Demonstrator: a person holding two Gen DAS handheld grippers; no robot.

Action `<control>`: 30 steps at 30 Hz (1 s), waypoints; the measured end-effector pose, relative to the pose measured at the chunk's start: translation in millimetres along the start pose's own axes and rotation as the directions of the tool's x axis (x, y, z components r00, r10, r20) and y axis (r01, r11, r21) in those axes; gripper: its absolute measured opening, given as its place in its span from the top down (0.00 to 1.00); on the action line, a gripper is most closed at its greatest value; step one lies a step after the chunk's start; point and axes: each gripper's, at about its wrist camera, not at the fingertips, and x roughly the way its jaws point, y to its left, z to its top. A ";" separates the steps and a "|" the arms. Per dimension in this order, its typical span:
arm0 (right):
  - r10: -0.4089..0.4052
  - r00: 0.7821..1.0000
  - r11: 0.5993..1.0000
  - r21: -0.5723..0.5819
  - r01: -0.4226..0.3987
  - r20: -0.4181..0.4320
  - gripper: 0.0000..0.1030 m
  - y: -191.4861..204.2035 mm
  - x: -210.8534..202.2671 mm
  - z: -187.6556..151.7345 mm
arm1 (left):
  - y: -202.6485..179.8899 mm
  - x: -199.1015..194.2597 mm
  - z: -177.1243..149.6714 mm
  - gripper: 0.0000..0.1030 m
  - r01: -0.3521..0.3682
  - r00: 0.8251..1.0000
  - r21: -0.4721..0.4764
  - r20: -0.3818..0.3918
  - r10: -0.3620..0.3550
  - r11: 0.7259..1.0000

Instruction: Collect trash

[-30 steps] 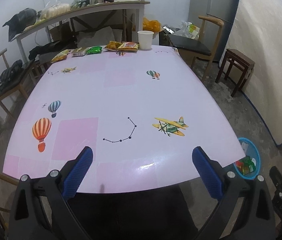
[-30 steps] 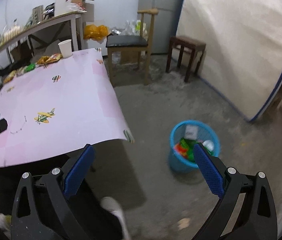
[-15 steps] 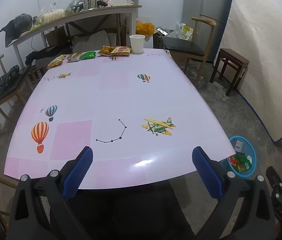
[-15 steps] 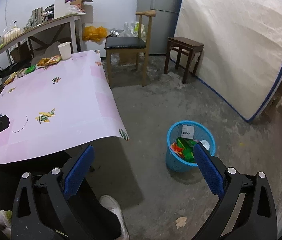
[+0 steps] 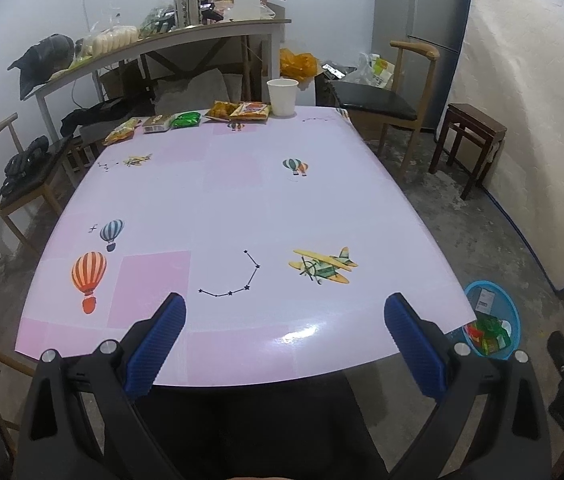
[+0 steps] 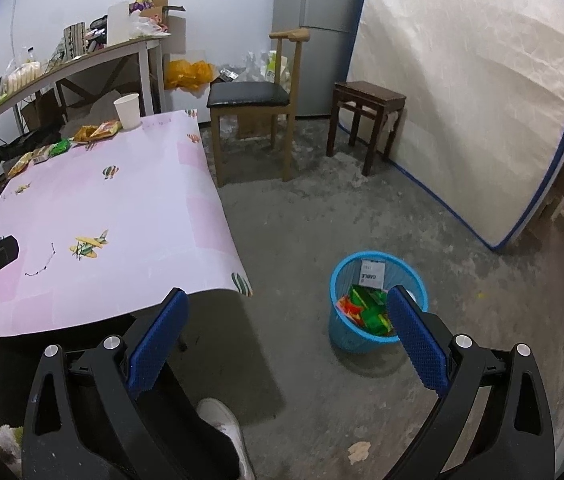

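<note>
Several snack wrappers point(image 5: 186, 120) and a white paper cup point(image 5: 282, 97) lie at the far edge of the pink table point(image 5: 222, 200); they also show in the right wrist view point(image 6: 94, 132). A blue trash basket point(image 6: 378, 300) with colourful wrappers inside stands on the floor right of the table, and shows in the left wrist view point(image 5: 492, 320). My left gripper point(image 5: 282, 344) is open and empty over the table's near edge. My right gripper point(image 6: 286, 340) is open and empty, above the floor just left of the basket.
A wooden chair point(image 6: 254, 100) and a dark stool point(image 6: 366, 120) stand beyond the table's right side. A mattress point(image 6: 474, 100) leans on the right wall. A cluttered shelf table point(image 5: 162, 44) stands behind. Another chair point(image 5: 14, 176) is at the left. A shoe point(image 6: 222, 428) is below.
Both grippers have drawn back and risen a little; the table and the basket look smaller and farther. Both stayed open and empty.
</note>
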 end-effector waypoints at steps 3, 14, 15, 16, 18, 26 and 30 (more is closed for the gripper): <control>0.006 1.000 1.000 0.002 -0.006 0.006 0.08 -0.9 -0.8 0.8 | 2.5 0.6 0.2 0.05 -0.013 1.000 -0.009 -0.001 0.013 1.000; 0.012 1.000 1.000 -0.009 -0.011 0.012 0.08 1.9 -2.1 0.7 | 11.1 -0.6 0.2 0.05 -0.026 1.000 -0.031 -0.005 0.026 0.999; 0.010 1.000 1.000 -0.008 -0.010 0.013 0.08 2.1 -2.3 0.5 | 11.3 -0.4 0.0 0.05 -0.026 1.000 -0.030 -0.006 0.026 0.999; 0.010 1.000 1.000 -0.006 -0.010 0.013 0.08 1.7 -2.6 0.6 | 11.4 -0.5 0.0 0.05 -0.028 1.000 -0.029 -0.007 0.027 0.999; 0.012 1.000 1.000 -0.008 -0.012 0.012 0.08 1.9 -2.1 0.7 | 12.1 -0.3 -0.2 0.05 -0.029 1.000 -0.030 -0.009 0.029 0.999; 0.018 1.000 1.000 -0.011 -0.018 0.011 0.08 3.9 -2.0 0.6 | 15.8 0.9 -0.7 0.05 -0.034 0.999 -0.038 -0.013 0.033 0.999; 0.019 1.000 1.000 -0.013 -0.019 0.012 0.08 5.3 -2.5 0.6 | 16.4 1.4 -0.4 0.05 -0.034 0.999 -0.038 -0.014 0.034 0.999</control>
